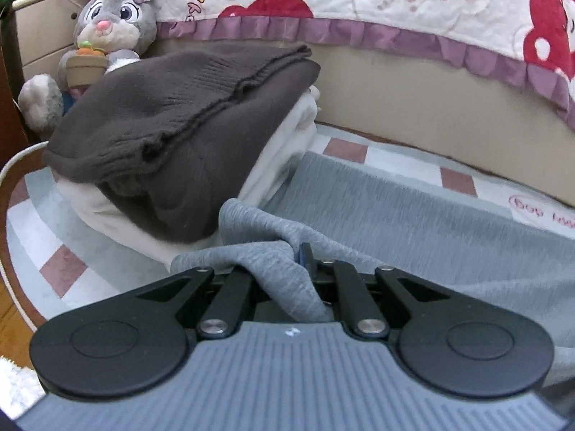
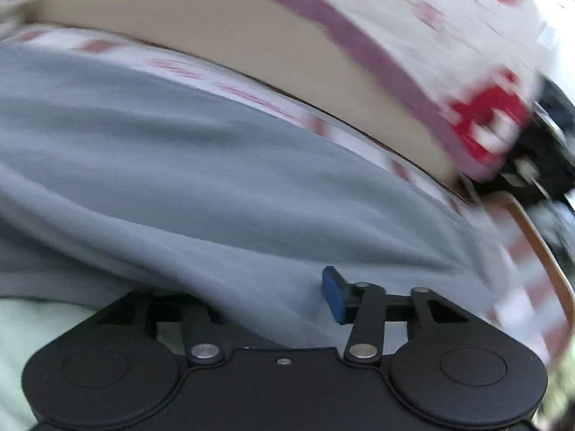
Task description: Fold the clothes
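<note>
A grey knit garment (image 1: 413,208) lies spread over the checked bed sheet (image 1: 345,151). My left gripper (image 1: 293,256) is shut on a bunched fold of it, and the cloth drapes back between the black linkage arms. In the blurred right wrist view the same grey garment (image 2: 179,179) fills the middle. My right gripper (image 2: 269,298) stands open, with one blue pad (image 2: 334,296) bare. The other finger is hidden under grey cloth that lies across the gap.
A folded stack stands at the left: a dark brown knit (image 1: 172,118) on top of a cream garment (image 1: 287,151). A grey plush rabbit (image 1: 111,21) sits behind it. A quilt with a purple frill (image 1: 395,39) hangs along the beige bed side (image 1: 431,107).
</note>
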